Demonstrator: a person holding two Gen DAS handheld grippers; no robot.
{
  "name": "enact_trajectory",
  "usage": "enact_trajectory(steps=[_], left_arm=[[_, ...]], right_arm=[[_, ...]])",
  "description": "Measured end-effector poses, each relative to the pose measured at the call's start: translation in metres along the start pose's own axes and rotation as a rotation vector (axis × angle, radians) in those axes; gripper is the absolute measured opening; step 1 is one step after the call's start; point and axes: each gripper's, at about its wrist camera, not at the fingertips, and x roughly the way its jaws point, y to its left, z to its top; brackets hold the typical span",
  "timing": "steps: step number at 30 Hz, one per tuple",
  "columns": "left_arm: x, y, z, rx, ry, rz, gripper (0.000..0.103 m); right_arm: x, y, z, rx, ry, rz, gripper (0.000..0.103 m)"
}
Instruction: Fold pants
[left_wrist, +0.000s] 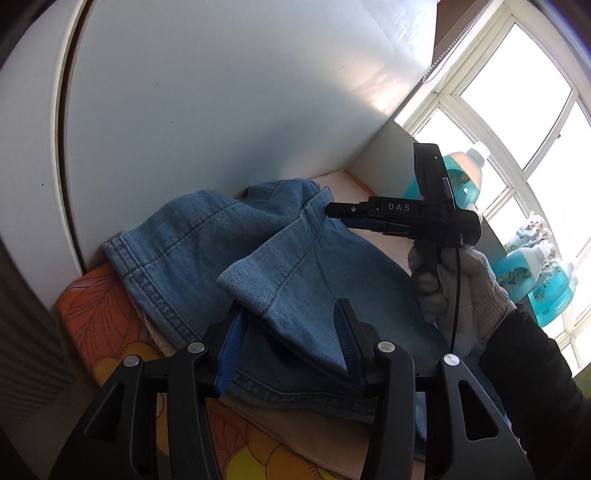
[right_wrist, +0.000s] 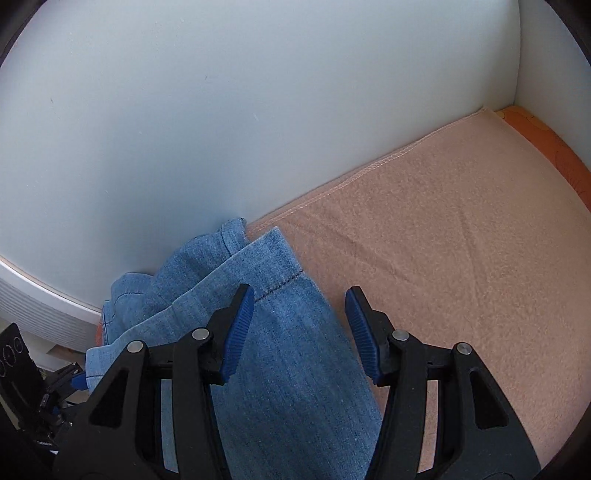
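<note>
Denim pants (right_wrist: 280, 354) on peach blanket (right_wrist: 461, 240), hem between half-open right gripper (right_wrist: 300, 299), left gripper (left_wrist: 291, 314) half-open over folded leg.

Daylight pours through the window (left_wrist: 517, 122), blown out white at right; the wall (left_wrist: 221, 110) shades bluish toward the left. Fisheye bends every edge, corners go black, focus stays sharp.

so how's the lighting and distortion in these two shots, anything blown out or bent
Left wrist view: the window is blown out to white, backlighting the blue detergent bottles; the fisheye bows the white wall panel and darkens the corners. Right wrist view: soft, even light with no glare on the jeans or the peach blanket; the blanket's hem curves.
</note>
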Motion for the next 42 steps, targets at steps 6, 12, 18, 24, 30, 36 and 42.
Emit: enact_trajectory(steps=[6,12,18,24,30,36,42], left_arm=[[0.000,-0.001,-0.001,0.050,-0.041,0.013,0.011],[-0.008,-0.002,-0.003,0.069,-0.080,-0.010,0.007],[-0.023,0.006,0.003,0.040,-0.118,-0.035,0.006],[-0.040,0.020,0.004,0.037,-0.172,-0.004,0.006],[-0.049,0.032,0.002,0.031,-0.190,0.021,0.006],[-0.033,0.040,-0.006,0.015,-0.170,0.056,0.006],[-0.026,0.041,-0.010,0.023,-0.165,0.076,0.006]], right_arm=[[-0.014,0.026,-0.009,-0.076,-0.042,-0.044,0.006],[-0.049,0.050,-0.009,-0.117,-0.112,-0.067,0.004],[-0.083,0.086,0.007,-0.179,-0.193,-0.117,0.003],[-0.082,0.099,0.019,-0.196,-0.222,-0.127,0.003],[-0.057,0.108,0.029,-0.188,-0.211,-0.124,0.002],[-0.047,0.100,0.033,-0.156,-0.211,-0.123,0.002],[-0.029,0.097,0.024,-0.126,-0.183,-0.136,0.002]])
